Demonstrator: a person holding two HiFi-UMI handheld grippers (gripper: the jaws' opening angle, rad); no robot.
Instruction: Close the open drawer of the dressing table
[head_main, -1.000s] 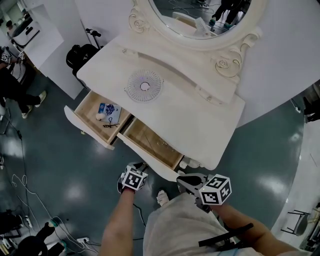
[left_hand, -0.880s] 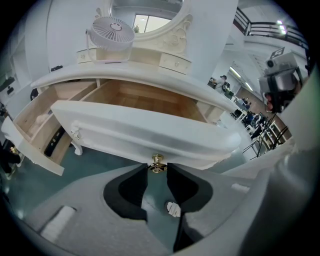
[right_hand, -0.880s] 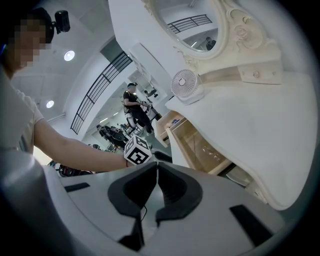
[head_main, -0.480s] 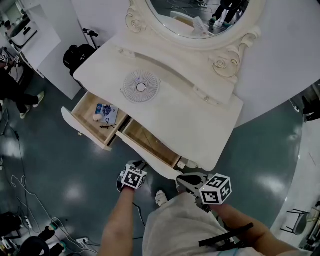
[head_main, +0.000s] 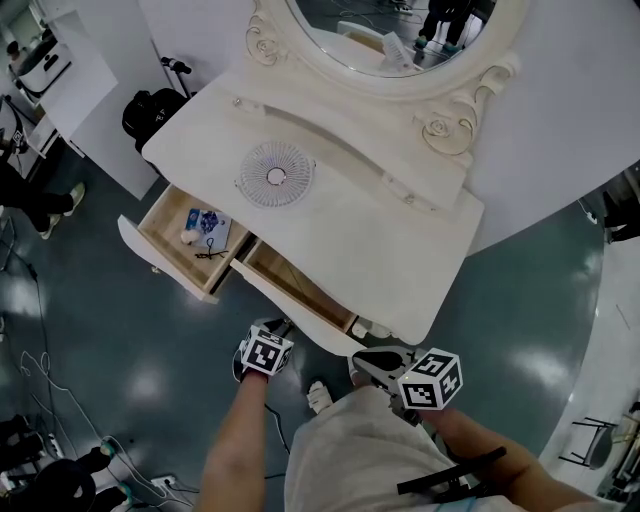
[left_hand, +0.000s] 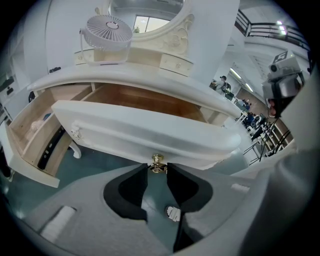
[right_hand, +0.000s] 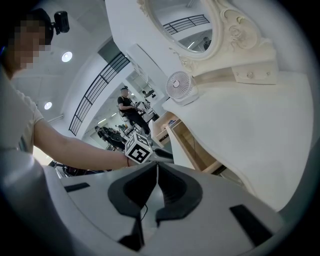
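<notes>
Head view: two drawers stand pulled out under the white counter (head_main: 400, 240). The middle drawer (head_main: 298, 288) is right ahead of the left hand-held gripper (head_main: 272, 336), and the side drawer (head_main: 185, 235) holds small bits. Fan (head_main: 276, 175) on top, glossy teal floor (head_main: 120, 340) below.

Left gripper view: jaws wide apart, brass knob (left_hand: 158, 163) just at the tips, not pinched. Looks like a light, stiff wooden box, so I'd push flat on the front panel.

Right gripper view: right hand-held gripper (right_hand: 157, 167) closed, holding nothing.

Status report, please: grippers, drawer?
Left gripper open, drawer knob between its tips. Right gripper shut, empty. Drawer open; side drawer open too. Nothing blocks it.
</notes>
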